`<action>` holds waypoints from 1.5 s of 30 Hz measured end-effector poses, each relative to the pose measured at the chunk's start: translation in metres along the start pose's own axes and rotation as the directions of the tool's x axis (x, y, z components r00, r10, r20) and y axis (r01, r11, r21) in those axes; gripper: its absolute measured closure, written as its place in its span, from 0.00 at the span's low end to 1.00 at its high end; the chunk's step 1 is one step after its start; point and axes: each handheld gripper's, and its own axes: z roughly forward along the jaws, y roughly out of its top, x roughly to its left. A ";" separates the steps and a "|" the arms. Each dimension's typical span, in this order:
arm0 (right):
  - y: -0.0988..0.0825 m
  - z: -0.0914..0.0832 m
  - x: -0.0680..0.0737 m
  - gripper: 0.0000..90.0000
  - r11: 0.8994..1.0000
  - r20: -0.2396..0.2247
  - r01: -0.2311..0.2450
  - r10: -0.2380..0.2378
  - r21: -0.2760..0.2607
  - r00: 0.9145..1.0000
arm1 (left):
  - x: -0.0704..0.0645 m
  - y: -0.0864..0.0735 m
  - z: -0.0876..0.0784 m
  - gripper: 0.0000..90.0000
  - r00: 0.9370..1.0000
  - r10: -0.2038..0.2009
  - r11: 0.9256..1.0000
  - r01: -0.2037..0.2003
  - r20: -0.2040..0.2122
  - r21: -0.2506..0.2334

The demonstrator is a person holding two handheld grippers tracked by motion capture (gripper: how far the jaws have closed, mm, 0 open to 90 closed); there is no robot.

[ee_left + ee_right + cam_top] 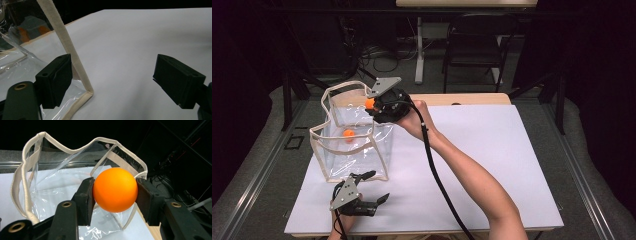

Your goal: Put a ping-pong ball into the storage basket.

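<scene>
A smooth, matt white sheet (492, 165) covers most of the table (482, 98), whose pale wood edge shows as a strip along the far side. On the left part of the sheet stands a boxy bag (354, 150) of clear, glossy plastic film, creased and catching light, with cream woven fabric tape sewn along its rim and corner seams. Its top is open and the rim sags into a wavy line. Inside it, on the bottom, lies a small orange ball (348, 134).

The right gripper (371, 104), black with a grey three-cornered plate on top, hangs over the far right part of the bag's rim, held by a hand whose bare forearm crosses the sheet from the near right. Its two flat black pads are closed on a second orange ball (115, 189), pressing it from both sides. This ball is round, smooth and evenly matt orange, with a soft highlight on top and no markings; it sits above the bag's open mouth, clear of the film.

The left gripper (371, 187) lies low at the near left, just beside the bag's near right bottom corner. Its jaws stand wide apart, holding nothing; one pad sits against the cream corner tape (75, 60), the other over bare sheet.
</scene>
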 end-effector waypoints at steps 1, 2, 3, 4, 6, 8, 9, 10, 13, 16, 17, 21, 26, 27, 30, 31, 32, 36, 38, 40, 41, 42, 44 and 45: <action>0.000 0.000 0.000 0.56 1.000 0.000 0.000 0.000 0.000 1.000 | 0.000 0.000 0.000 0.17 1.000 0.001 1.000 -0.001 0.000 0.000; 0.000 0.000 0.001 0.56 1.000 0.000 0.002 -0.002 0.000 1.000 | 0.000 0.000 0.000 0.17 1.000 0.001 1.000 -0.001 0.002 -0.002; 0.000 0.001 0.001 0.56 1.000 0.000 0.004 -0.004 0.001 1.000 | 0.000 0.000 0.000 0.17 1.000 0.001 1.000 -0.001 0.002 -0.002; 0.001 0.001 0.001 0.56 1.000 -0.001 0.005 -0.005 0.001 1.000 | 0.000 0.000 0.000 0.17 1.000 0.001 1.000 -0.001 0.001 -0.002; 0.001 0.002 0.002 0.56 1.000 0.000 0.006 -0.006 0.001 1.000 | 0.000 0.000 0.000 0.17 1.000 0.001 1.000 -0.001 0.002 -0.001; 0.001 0.003 0.003 0.56 1.000 -0.002 0.008 -0.008 0.001 1.000 | 0.000 0.000 0.000 0.17 1.000 0.001 1.000 -0.001 0.001 -0.002; 0.001 0.003 0.003 0.56 1.000 -0.003 0.006 -0.006 0.001 1.000 | 0.000 0.000 0.000 0.17 1.000 0.002 1.000 -0.002 0.002 -0.001; 0.002 0.004 0.004 0.56 1.000 -0.004 0.007 -0.007 0.001 1.000 | 0.000 0.000 0.000 0.17 1.000 0.002 1.000 -0.002 0.002 -0.001; 0.002 0.004 0.005 0.56 1.000 -0.003 0.008 -0.008 -0.002 1.000 | 0.000 0.000 0.000 0.17 1.000 0.002 1.000 -0.002 0.001 -0.002; 0.002 0.005 0.005 0.56 1.000 -0.004 0.004 -0.004 -0.007 1.000 | 0.000 0.000 0.000 0.17 1.000 0.003 1.000 -0.003 0.002 -0.001; 0.002 0.005 0.005 0.56 1.000 -0.003 0.004 -0.004 -0.006 1.000 | 0.000 0.000 0.000 0.17 1.000 0.005 1.000 -0.005 0.002 0.000; 0.002 0.007 0.007 0.56 1.000 -0.007 0.004 -0.004 -0.008 1.000 | 0.000 0.000 0.000 0.17 1.000 0.005 1.000 -0.005 0.002 0.000; 0.003 0.009 0.008 0.56 1.000 -0.009 0.004 -0.005 -0.014 1.000 | 0.000 0.000 0.000 0.17 1.000 0.004 1.000 -0.004 0.003 0.000; 0.003 0.010 0.008 0.56 1.000 -0.010 0.004 -0.004 -0.014 1.000 | 0.000 0.000 0.000 0.17 1.000 0.004 1.000 -0.004 0.003 0.000; 0.003 0.011 0.010 0.56 1.000 -0.014 0.004 -0.004 -0.013 1.000 | 0.000 0.000 0.000 0.17 1.000 0.004 1.000 -0.004 0.002 -0.001; 0.003 0.012 0.010 0.56 1.000 -0.015 0.004 -0.005 -0.013 1.000 | 0.000 0.000 0.000 0.17 1.000 0.003 1.000 -0.003 0.002 -0.001; 0.003 0.013 0.010 0.56 1.000 -0.016 0.004 -0.005 -0.011 1.000 | 0.000 0.000 0.000 0.17 1.000 0.003 1.000 -0.003 0.002 0.000; 0.003 0.015 0.012 0.56 1.000 -0.018 0.004 -0.004 -0.008 1.000 | 0.000 0.000 0.000 0.17 1.000 0.005 1.000 -0.005 -0.001 0.000; 0.003 0.016 0.013 0.56 1.000 -0.018 0.004 -0.004 -0.007 1.000 | 0.000 0.000 0.000 0.17 1.000 0.005 1.000 -0.005 -0.002 0.000; 0.003 0.017 0.013 0.56 1.000 -0.018 0.005 -0.005 -0.003 1.000 | 0.000 0.000 -0.001 0.17 1.000 0.006 1.000 -0.006 0.000 0.001; 0.003 0.017 0.013 0.56 1.000 -0.018 0.007 -0.007 -0.003 1.000 | 0.000 0.000 -0.001 0.17 1.000 0.006 1.000 -0.006 0.001 0.001; 0.003 0.017 0.013 0.56 1.000 -0.019 0.007 -0.007 -0.003 1.000 | 0.000 0.000 -0.001 0.17 1.000 0.007 1.000 -0.007 0.000 0.001; 0.004 0.018 0.013 0.56 1.000 -0.018 0.006 -0.006 -0.004 1.000 | 0.000 0.000 0.000 0.17 1.000 0.006 1.000 -0.006 -0.001 0.000; 0.004 0.019 0.013 0.56 1.000 -0.019 0.006 -0.006 -0.003 1.000 | 0.000 0.000 0.000 0.17 1.000 0.006 1.000 -0.006 -0.002 0.000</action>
